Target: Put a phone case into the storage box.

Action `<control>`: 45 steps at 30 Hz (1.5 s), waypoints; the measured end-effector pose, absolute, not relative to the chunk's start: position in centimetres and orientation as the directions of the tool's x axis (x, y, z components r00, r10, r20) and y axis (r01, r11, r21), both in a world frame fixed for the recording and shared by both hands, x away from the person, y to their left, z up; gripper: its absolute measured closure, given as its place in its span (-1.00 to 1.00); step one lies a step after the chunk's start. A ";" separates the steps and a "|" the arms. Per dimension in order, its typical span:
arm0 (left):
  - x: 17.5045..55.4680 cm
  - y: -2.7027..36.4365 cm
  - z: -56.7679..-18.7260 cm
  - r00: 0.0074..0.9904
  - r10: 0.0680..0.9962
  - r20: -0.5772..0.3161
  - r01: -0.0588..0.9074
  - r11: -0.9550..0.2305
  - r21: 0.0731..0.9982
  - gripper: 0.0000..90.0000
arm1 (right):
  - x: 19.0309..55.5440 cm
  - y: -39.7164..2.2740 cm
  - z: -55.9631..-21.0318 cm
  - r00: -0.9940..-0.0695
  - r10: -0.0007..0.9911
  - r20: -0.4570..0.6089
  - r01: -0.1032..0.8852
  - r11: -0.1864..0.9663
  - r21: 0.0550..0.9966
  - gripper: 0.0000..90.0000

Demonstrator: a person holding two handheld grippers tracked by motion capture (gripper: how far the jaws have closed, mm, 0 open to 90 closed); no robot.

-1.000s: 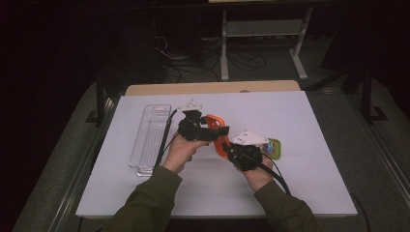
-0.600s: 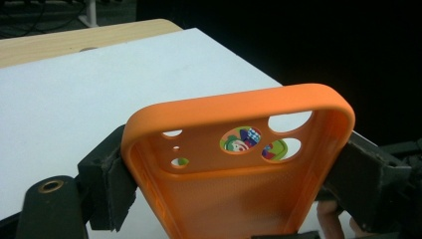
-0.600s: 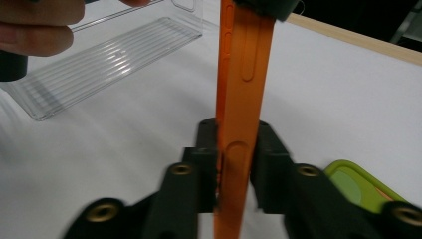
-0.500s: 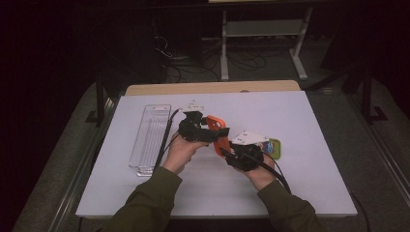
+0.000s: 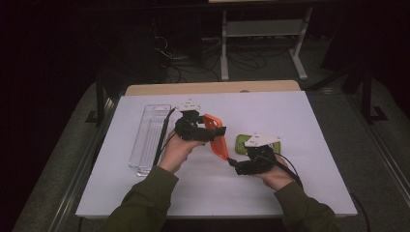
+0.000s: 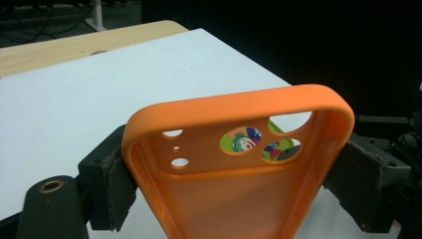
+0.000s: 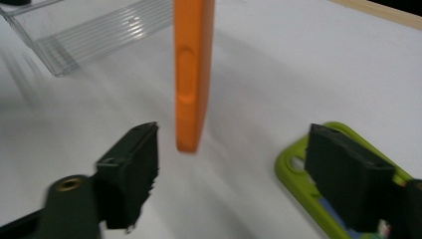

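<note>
An orange phone case [image 5: 220, 142] is held off the white table, tilted, by my left gripper [image 5: 205, 131], which is shut on its two long sides. In the left gripper view the case's inside [image 6: 234, 114] faces the camera between the jaws of that gripper [image 6: 234, 177]. A green phone case with a cartoon print [image 5: 240, 143] lies flat on the table. My right gripper [image 5: 237, 165] is open just below the orange case's lower end, not touching it. In the right gripper view the orange case's edge [image 7: 191, 74] hangs ahead of the open gripper [image 7: 239, 169], and the green case [image 7: 293, 169] lies under the right jaw.
A clear plastic tray [image 5: 150, 137] lies lengthwise at the table's left, also visible at the top left of the right gripper view [image 7: 94, 35]. The white table top [image 5: 300, 193] ends in a wooden strip [image 5: 212, 88] at the far edge. Cables trail from both grippers.
My right gripper has drawn back from the orange case's lower end, toward the person and to the right. The left gripper still holds the case, now raised slightly.
</note>
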State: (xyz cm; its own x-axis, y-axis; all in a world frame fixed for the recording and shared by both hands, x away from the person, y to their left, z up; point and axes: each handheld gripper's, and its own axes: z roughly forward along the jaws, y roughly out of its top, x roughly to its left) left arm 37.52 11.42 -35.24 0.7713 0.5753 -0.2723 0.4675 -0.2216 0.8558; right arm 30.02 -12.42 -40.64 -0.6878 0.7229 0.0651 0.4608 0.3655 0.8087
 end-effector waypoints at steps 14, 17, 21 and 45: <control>37.1 12.0 -34.6 0.789 0.567 -0.236 0.436 -0.247 0.865 -0.65 | 28.1 -16.6 -42.2 -0.689 0.724 0.007 0.439 0.410 0.800 -0.92; 37.1 12.1 -34.6 0.791 0.565 -0.235 0.434 -0.247 0.866 -0.65 | 27.8 -17.0 -42.6 -0.688 0.726 0.010 0.444 0.409 0.797 -0.95; 37.1 12.3 -34.4 0.792 0.566 -0.229 0.425 -0.242 0.872 -0.65 | 27.4 -18.0 -43.8 -0.690 0.724 0.005 0.446 0.420 0.791 -0.96; 39.5 15.8 -28.8 0.765 0.629 -0.142 0.362 -0.237 0.901 -0.65 | 27.2 -18.0 -43.8 -0.705 0.708 0.021 0.449 0.424 0.787 -0.96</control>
